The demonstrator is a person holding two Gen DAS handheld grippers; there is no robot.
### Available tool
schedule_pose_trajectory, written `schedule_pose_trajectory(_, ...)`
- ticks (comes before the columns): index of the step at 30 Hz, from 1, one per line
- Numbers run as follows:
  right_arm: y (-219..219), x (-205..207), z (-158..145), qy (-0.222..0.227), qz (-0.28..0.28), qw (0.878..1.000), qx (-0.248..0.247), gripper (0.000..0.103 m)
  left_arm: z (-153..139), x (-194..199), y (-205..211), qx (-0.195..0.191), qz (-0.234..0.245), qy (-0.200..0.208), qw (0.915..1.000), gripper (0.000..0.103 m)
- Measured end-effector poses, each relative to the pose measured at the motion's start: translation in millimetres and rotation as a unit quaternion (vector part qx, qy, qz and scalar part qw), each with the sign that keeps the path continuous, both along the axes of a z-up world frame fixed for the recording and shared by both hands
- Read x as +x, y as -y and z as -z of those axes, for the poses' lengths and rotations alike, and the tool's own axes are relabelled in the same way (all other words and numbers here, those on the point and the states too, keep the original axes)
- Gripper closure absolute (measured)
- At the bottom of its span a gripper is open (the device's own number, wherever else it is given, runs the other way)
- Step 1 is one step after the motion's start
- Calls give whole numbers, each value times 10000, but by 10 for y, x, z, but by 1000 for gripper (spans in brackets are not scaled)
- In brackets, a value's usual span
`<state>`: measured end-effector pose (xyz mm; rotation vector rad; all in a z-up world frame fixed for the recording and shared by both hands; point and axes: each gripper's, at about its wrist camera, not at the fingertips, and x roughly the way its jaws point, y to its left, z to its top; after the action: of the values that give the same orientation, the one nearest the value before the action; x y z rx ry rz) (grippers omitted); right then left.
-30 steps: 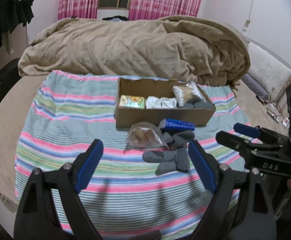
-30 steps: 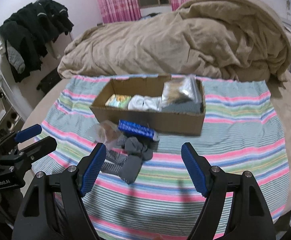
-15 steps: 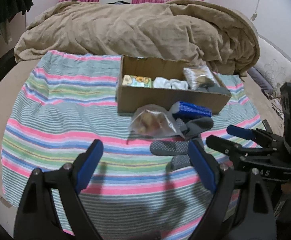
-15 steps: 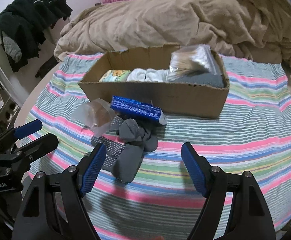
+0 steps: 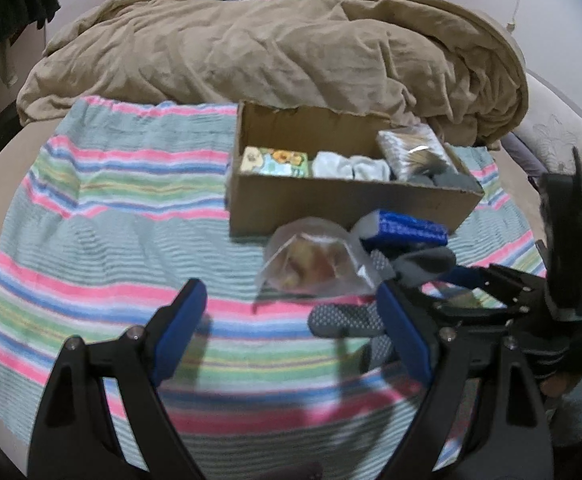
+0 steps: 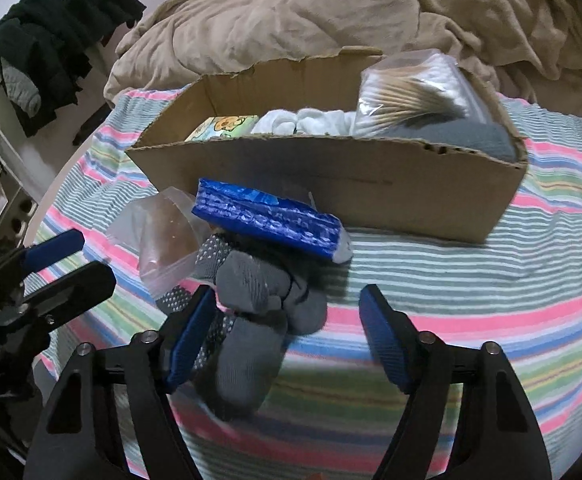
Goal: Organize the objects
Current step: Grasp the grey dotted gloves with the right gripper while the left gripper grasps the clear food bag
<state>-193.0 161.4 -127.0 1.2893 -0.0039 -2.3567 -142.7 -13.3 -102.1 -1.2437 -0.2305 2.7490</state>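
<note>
A cardboard box (image 5: 343, 204) (image 6: 371, 184) stands on a striped blanket (image 5: 103, 236) (image 6: 491, 300). It holds a cartoon-print pack (image 5: 275, 162), white socks (image 5: 351, 167), a bag of cotton swabs (image 6: 411, 92) and grey cloth. In front of it lie a blue packet (image 6: 267, 216) (image 5: 405, 230), a clear bag (image 5: 315, 260) (image 6: 167, 236) and grey dotted socks (image 6: 259, 308) (image 5: 347, 320). My left gripper (image 5: 295, 336) is open, low over the blanket before the clear bag. My right gripper (image 6: 285, 336) is open, with the grey socks between its fingers.
A rumpled tan duvet (image 5: 275, 52) is heaped behind the box. Dark clothes (image 6: 51, 36) hang at the left. A pillow (image 5: 559, 140) lies at the right edge of the bed. Each gripper shows in the other's view (image 5: 503, 292) (image 6: 43, 276).
Both grippers have moved forward and down toward the pile in front of the box. The right gripper now straddles the grey socks. Both stay open.
</note>
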Motion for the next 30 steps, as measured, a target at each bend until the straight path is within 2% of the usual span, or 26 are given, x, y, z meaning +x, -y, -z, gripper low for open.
schedule_pose_trajectory(4,11,-35,36,-44,-12,10000,-23,35,21,-126,-53,15,79,1,10000,14)
schedule_pose_trajectory(7,0,-55,46,-40,-23,9999,-107,50,77,-250,-95,76,123,64,9999,10)
schedule_pose_trajectory(8,4,-55,45,-46,-57,9999,-143,59,102,-292,-112,86,154,71,9998,10)
schedule_pose_trajectory(10,31,-32,40,-102,-135,9998,-116,66,173,-375,-150,25,198,146,9997,10)
schedule_pose_trajectory(12,41,-7,33,-159,-169,9997,-71,69,294,-459,-143,130,215,368,9990,10)
schedule_pose_trajectory(15,17,22,21,-177,-188,9996,-62,71,386,-492,-82,385,182,523,9977,11)
schedule_pose_trajectory(17,-20,49,5,-186,-172,9997,-45,71,371,-464,-96,349,245,463,9980,13)
schedule_pose_trajectory(22,-164,132,-39,-182,-57,9998,0,72,327,-399,-143,321,402,411,9978,30)
schedule_pose_trajectory(30,-395,279,-160,-262,165,9995,66,72,224,-326,-268,284,589,294,9974,40)
